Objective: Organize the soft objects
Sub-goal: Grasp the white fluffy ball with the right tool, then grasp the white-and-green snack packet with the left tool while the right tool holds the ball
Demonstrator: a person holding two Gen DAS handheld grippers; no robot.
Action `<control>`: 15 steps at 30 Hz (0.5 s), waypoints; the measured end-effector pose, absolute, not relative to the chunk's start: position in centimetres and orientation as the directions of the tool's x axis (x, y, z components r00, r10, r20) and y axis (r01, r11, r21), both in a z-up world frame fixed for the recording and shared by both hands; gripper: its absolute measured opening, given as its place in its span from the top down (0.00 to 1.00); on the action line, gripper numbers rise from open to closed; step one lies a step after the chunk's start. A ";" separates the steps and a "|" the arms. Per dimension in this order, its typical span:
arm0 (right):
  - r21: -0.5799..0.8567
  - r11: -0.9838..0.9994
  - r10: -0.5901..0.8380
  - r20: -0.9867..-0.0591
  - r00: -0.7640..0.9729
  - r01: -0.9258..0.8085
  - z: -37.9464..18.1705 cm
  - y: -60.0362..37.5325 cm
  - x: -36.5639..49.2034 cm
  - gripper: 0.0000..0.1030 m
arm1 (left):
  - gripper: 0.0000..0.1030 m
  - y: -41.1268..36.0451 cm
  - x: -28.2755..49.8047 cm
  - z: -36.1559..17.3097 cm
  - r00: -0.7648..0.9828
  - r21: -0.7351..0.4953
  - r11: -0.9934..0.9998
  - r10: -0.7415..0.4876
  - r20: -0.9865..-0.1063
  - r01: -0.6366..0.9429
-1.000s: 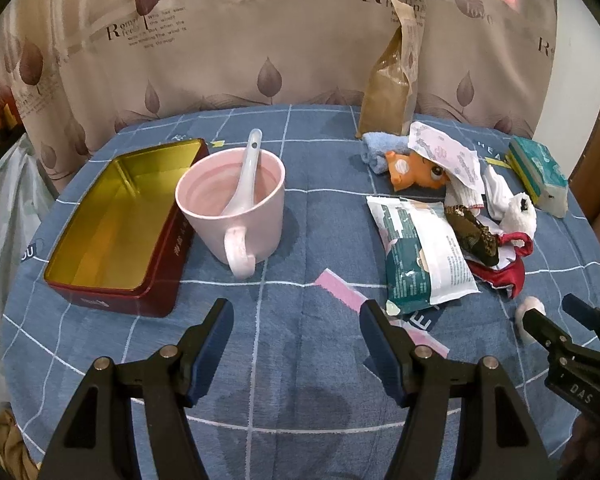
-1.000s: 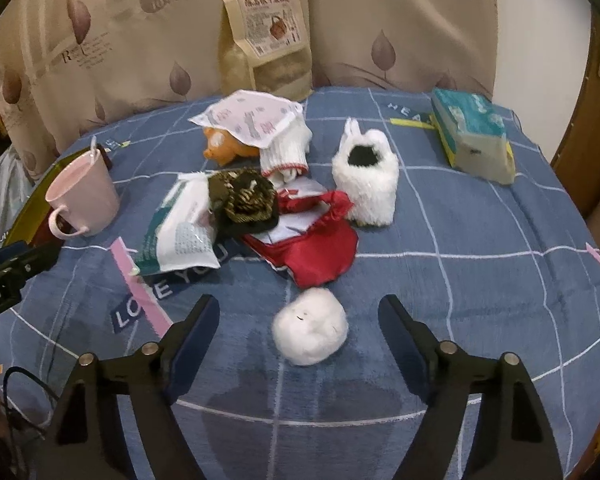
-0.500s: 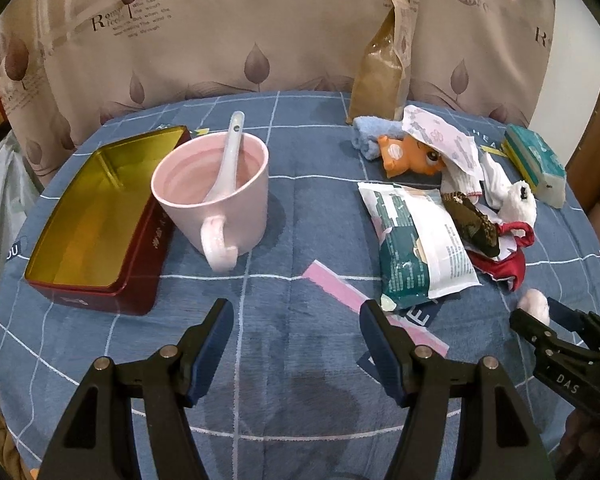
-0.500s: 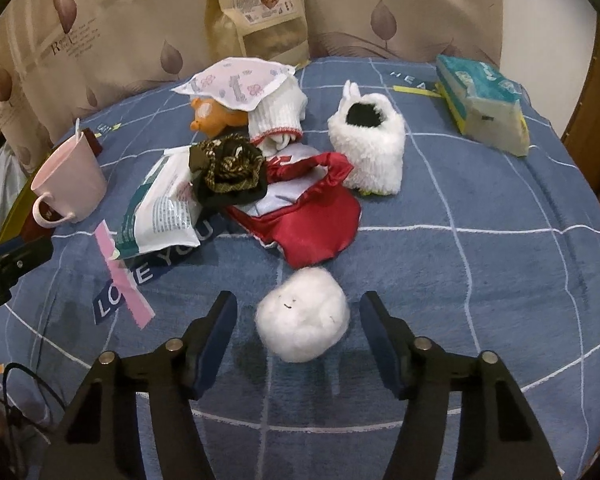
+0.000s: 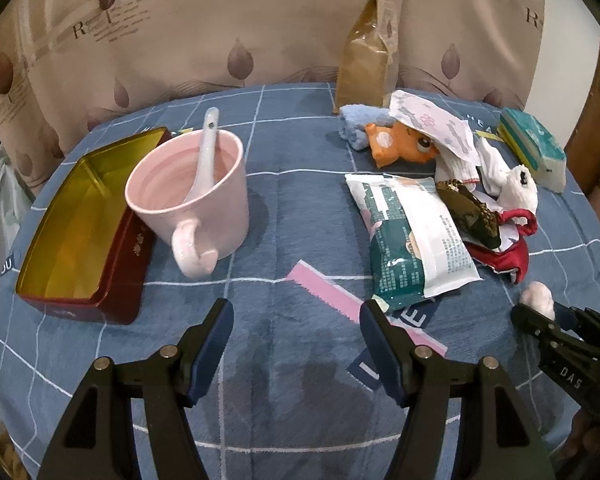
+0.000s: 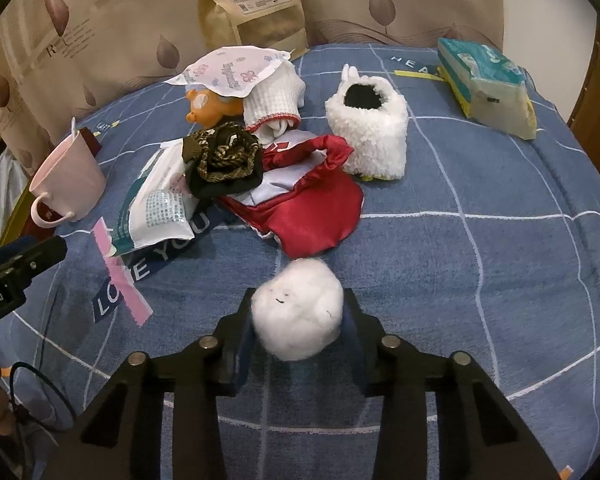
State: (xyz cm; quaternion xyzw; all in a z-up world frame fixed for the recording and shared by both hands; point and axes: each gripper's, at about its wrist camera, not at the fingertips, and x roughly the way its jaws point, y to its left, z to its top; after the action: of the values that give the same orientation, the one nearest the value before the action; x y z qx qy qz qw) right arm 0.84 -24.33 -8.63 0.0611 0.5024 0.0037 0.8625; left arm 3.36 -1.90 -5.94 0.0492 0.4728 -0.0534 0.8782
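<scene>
While my right gripper (image 6: 298,316) has just been closing, its two fingers now press on both sides of the fluffy white ball (image 6: 298,314) — I am holding it. The ball sits low on the blue checked cloth (image 6: 480,264), just in front of the red satin pouch (image 6: 320,216). Behind the pouch is the white fuzzy bag (image 6: 366,140), standing upright, and a dark scrunchie (image 6: 222,156) lies on a snack packet (image 6: 158,208). My left gripper (image 5: 296,332) is wide apart with nothing in it — only bare cloth shows between its fingers. Near it stand the pink mug (image 5: 188,200) with a spoon (image 5: 204,152) inside, touching the red tin (image 5: 80,224).
</scene>
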 end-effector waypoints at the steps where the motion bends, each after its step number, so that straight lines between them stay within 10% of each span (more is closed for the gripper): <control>1: 0.110 0.992 0.068 -0.866 0.496 0.056 -8.6 -24.4 0.9 0.69 | 0.35 -2.1 3.4 -5.9 0.548 0.039 0.989 -0.047 -0.835 0.144; 15: 0.139 0.987 0.079 -0.855 0.513 0.080 -8.1 -24.9 1.0 0.75 | 0.35 -4.1 3.9 -5.7 0.537 0.033 0.978 -0.085 -0.839 0.206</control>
State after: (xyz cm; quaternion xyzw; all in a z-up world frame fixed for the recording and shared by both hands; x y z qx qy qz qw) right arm 0.97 -24.93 -8.05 0.0806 0.4935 -0.0003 0.8660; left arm 3.85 -4.11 -5.69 0.0640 0.4739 -0.0834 0.8743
